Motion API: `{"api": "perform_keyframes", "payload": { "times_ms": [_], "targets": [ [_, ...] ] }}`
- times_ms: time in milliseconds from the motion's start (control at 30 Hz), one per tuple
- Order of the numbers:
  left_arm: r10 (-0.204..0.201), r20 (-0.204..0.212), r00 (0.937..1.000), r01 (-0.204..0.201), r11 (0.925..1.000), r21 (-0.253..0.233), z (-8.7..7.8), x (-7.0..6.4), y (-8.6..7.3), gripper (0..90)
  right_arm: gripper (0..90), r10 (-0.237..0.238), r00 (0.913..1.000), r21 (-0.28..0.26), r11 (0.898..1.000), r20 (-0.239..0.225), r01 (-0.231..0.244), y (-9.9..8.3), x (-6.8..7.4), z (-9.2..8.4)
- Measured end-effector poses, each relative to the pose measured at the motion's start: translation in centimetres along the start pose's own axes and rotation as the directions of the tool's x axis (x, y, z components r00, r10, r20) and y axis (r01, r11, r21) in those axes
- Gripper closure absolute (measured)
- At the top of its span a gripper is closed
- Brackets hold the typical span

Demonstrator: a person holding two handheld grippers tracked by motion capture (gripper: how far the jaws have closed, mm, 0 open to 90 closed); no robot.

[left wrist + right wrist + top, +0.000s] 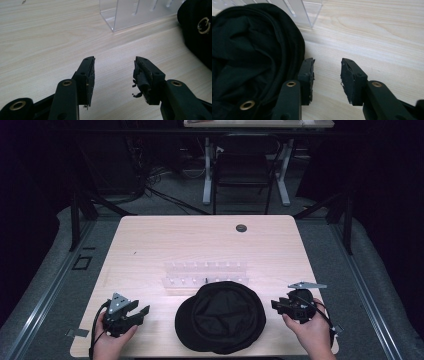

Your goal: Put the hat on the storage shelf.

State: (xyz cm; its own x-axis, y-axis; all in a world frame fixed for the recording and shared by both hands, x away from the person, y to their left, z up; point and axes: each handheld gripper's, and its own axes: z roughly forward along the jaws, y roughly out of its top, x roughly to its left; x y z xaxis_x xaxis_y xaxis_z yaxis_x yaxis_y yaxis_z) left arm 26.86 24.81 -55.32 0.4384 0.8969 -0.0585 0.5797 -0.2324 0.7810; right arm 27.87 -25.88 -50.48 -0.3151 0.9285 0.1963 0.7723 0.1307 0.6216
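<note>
Cap (220, 317): black, lying at the table's (150, 245) near edge, between both grippers, just before the clear rack (205, 275).
Left gripper (113, 75): jaws apart, nothing between, well left of cap.
Right gripper (326, 77): jaws apart, empty; one jaw just beside cap's edge.

A clear plastic rack (205, 276) sits mid-table. At twelve o'clock, a dark chair (243, 170), perhaps folding, stands beyond the wooden table (150, 240).

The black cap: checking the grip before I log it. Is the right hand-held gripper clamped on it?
No, the right hand-held gripper stands open over bare wood beside the black cap.
</note>
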Motion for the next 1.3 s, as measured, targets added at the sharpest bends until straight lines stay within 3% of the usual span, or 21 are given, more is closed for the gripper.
{"api": "perform_keyframes", "payload": {
  "times_ms": [233,333,500,600,633,767,800,900,933,1133,1200,1300],
  "targets": [
    [-0.003,0.003,1.0,0.003,0.9999,0.012,0.1,-0.1,0.0,51.0,70.2,0.042,0.9959,0.052,0.998,-0.08,-0.038,2.0,0.2,-0.1],
    [-0.004,0.006,1.0,0.004,1.0,0.002,0.1,-0.2,0.2,50.6,73.5,0.023,0.9974,0.086,0.996,-0.068,-0.017,2.8,0.5,0.1],
    [0.01,0.015,0.9998,-0.011,0.9995,0.03,0.9,-0.2,0.3,50.5,74.3,0.026,0.9941,0.123,0.992,-0.105,-0.013,3.7,0.8,0.6],
    [-0.006,0.02,0.9998,0.005,0.9998,0.019,0.9,-0.2,0.3,50.0,74.3,0.021,0.9934,0.136,0.991,-0.113,-0.005,3.9,0.9,0.8],
    [0.014,0.01,0.9999,-0.014,0.9996,0.026,1.1,-0.3,0.3,49.7,73.5,0.024,0.9918,0.151,0.988,-0.125,-0.005,4.0,1.1,1.3],
    [0.003,0.019,0.9998,-0.003,0.9992,0.04,1.6,-0.2,0.4,49.3,72.0,0.006,0.9922,0.182,0.983,-0.124,0.016,4.3,1.3,1.9],
    [0.004,0.023,0.9997,-0.005,0.9994,0.036,1.7,-0.2,0.6,49.3,72.1,0.023,0.9928,0.18,0.984,-0.118,-0.001,4.3,1.5,2.2],
    [0.03,0.022,0.9993,-0.03,0.9989,0.037,1.9,-0.6,0.6,49.1,71.8,0.022,0.9934,0.203,0.979,-0.113,0.001,4.4,1.4,2.8],
    [0.05,0.018,0.9986,-0.051,0.9973,0.053,1.9,-0.7,0.4,49.1,71.4,0.013,0.9935,0.231,0.973,-0.113,0.013,4.7,1.4,3.3],
    [0.043,0.029,0.9987,-0.044,0.9981,0.043,1.7,-0.8,0.5,49.1,70.7,0.001,0.9955,0.263,0.964,-0.095,0.024,4.9,1.5,4.0],
    [0.047,0.03,0.9984,-0.049,0.9976,0.049,1.6,-0.8,0.4,49.1,70.8,-0.025,0.9958,0.293,0.955,-0.088,0.049,5.1,1.8,4.3],
    [0.035,0.029,0.9989,-0.037,0.9985,0.041,1.4,-0.6,0.4,49.0,72.6,-0.049,0.9953,0.296,0.952,-0.084,0.072,5.4,2.1,4.7]
  ]
}}
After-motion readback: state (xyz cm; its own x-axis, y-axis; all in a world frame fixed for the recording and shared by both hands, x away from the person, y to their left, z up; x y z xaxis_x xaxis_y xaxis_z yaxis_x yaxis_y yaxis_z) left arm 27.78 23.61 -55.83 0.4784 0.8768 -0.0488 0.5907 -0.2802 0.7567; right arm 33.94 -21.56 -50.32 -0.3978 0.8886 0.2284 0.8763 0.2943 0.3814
